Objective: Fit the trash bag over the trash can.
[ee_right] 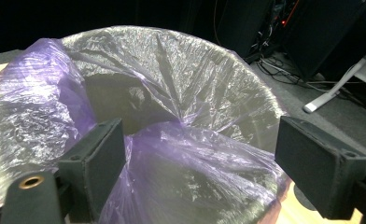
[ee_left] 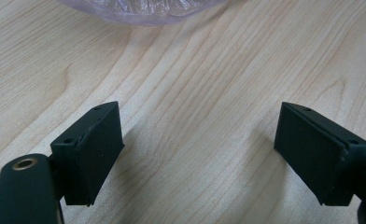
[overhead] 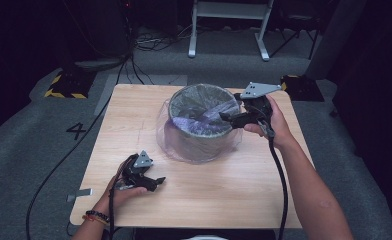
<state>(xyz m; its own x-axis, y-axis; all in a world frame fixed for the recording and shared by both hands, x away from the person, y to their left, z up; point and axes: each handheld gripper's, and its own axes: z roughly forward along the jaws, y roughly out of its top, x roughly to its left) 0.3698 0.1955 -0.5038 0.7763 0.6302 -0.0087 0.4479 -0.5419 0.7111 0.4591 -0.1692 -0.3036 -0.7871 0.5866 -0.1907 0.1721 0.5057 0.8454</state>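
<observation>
A round grey bin stands on the wooden table, lined with a thin purple plastic bag that drapes over its rim and down its sides. My right gripper hovers at the bin's right rim, jaws open and pointing left over the mouth. In the right gripper view the bag lies loose between and beyond the open jaws, with the bin's inner wall behind. My left gripper rests low near the table's front left, jaws open over bare wood, the bag's edge farther off.
The table's edges drop to grey carpet on all sides. A white frame and cables lie on the floor beyond the table. A yellow-and-black striped block sits at the back left. Each gripper trails a black cable toward the front edge.
</observation>
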